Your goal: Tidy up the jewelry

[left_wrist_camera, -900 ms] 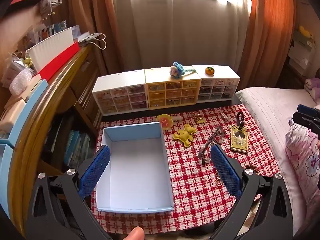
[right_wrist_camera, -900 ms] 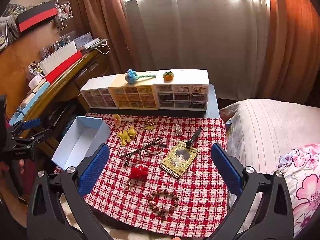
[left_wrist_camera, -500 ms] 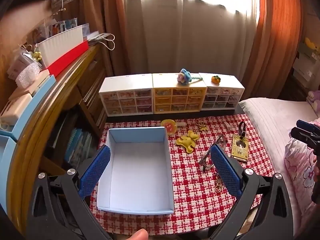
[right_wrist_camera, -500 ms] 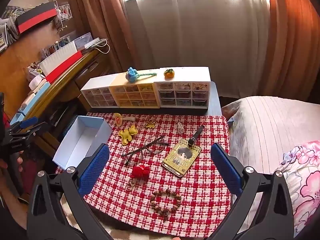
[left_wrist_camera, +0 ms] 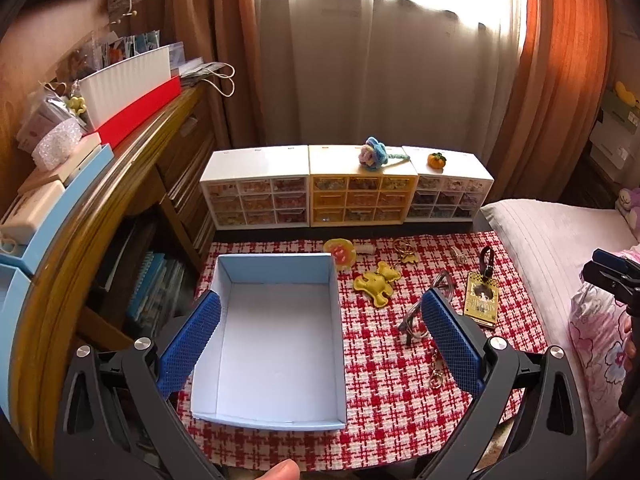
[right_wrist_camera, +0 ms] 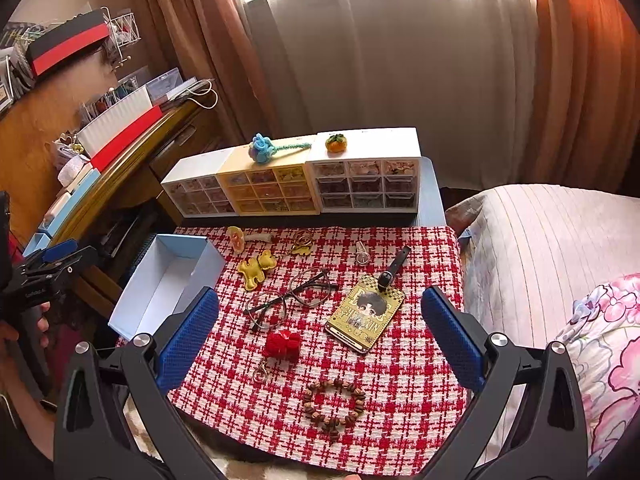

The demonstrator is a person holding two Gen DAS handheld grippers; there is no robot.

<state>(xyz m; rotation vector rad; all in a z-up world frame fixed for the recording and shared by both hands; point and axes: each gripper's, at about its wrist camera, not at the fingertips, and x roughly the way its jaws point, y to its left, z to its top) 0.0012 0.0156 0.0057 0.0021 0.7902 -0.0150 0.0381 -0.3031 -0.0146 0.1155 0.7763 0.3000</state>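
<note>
Presently both tools are idle. The left hand-held gripper [left_wrist_camera: 320,344] hangs with its jaws spread wide and nothing between the pads, tilted down over the blue box [left_wrist_camera: 276,276]. The right hand-held gripper [right_wrist_camera: 320,340] is likewise fully spread and carries nothing, angled down over the middle of the red checked cloth [right_wrist_camera: 400,380].

Working outward from the left tool: the blue box stands at the left end of the cloth, and its white interior is bare. No item has been placed in it.

Working outward from the right tool, all loose pieces lie on the cloth, apart from the box:
- wooden bead bracelet [right_wrist_camera: 334,405], nearest the camera
- red charm [right_wrist_camera: 282,344] with its clasp, just beyond the bracelet
- gold card tag [right_wrist_camera: 366,314] with a black strap, to the right
- eyeglasses [right_wrist_camera: 290,294], between the charm and the box
- yellow bear charm [right_wrist_camera: 256,268], near the box's far corner
- round orange piece [right_wrist_camera: 236,238], gold keyring [right_wrist_camera: 302,244] and a small clear item [right_wrist_camera: 362,254], in the far row

Behind the cloth, three drawer units [right_wrist_camera: 296,184] stand side by side with all drawers shut.

Assessment: the task appears not yet begun. Every visible piece remains to be gathered; whether the box or the drawers is the intended destination cannot be determined.
</note>
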